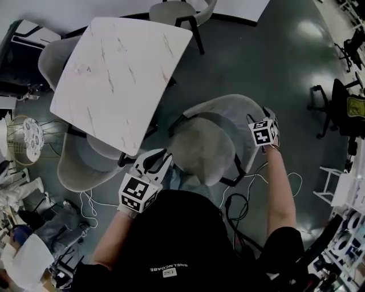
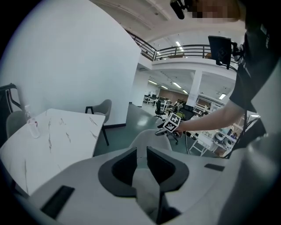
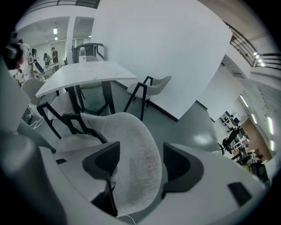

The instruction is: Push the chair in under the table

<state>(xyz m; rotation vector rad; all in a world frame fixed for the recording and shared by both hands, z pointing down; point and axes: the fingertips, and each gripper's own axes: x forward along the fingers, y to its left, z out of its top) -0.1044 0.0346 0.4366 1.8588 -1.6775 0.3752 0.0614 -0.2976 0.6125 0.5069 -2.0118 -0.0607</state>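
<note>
A grey shell chair (image 1: 208, 145) stands pulled out from the white marble table (image 1: 122, 68), its seat facing the table's near corner. My left gripper (image 1: 153, 163) is at the chair's left rim; in the left gripper view its jaws (image 2: 141, 160) stand close together with a strip of the chair's grey rim (image 2: 142, 184) pinched between them. My right gripper (image 1: 266, 130) is at the top right of the backrest. In the right gripper view it (image 3: 140, 162) is open wide and straddles the backrest (image 3: 131, 132), which fills the gap between the pads.
Three more grey chairs sit round the table: near left (image 1: 80, 165), far left (image 1: 57, 57) and far side (image 1: 177, 11). A bottle (image 2: 30, 123) stands on the table. White cables (image 1: 245, 199) lie on the floor by my feet. Office chairs (image 1: 342, 102) stand at the right.
</note>
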